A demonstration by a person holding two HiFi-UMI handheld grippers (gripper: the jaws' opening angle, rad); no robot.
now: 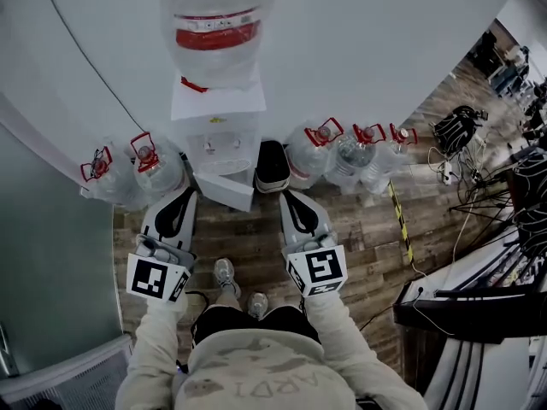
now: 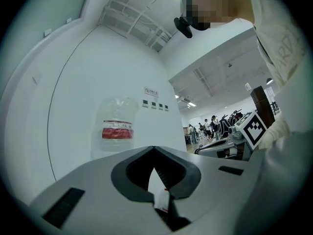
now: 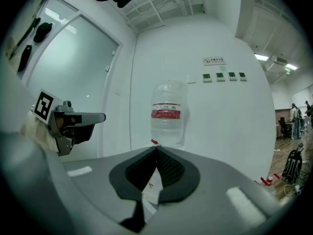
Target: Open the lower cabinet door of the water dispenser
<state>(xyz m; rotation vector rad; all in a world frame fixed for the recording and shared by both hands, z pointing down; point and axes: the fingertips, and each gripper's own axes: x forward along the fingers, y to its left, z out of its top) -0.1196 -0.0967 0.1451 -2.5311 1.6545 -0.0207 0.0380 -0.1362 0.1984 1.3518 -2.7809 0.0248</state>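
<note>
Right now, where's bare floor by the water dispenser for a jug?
Bare wood floor lies between left gripper and right gripper, from the dispenser back to the shoes; another patch runs from the right gripper to the striped tape. Jugs crowd the wall on both sides; cables clutter the far right.

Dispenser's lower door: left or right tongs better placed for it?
Probably left: left tongs tip sits by the door; right tongs face the black object beside it. Both shut.
</note>
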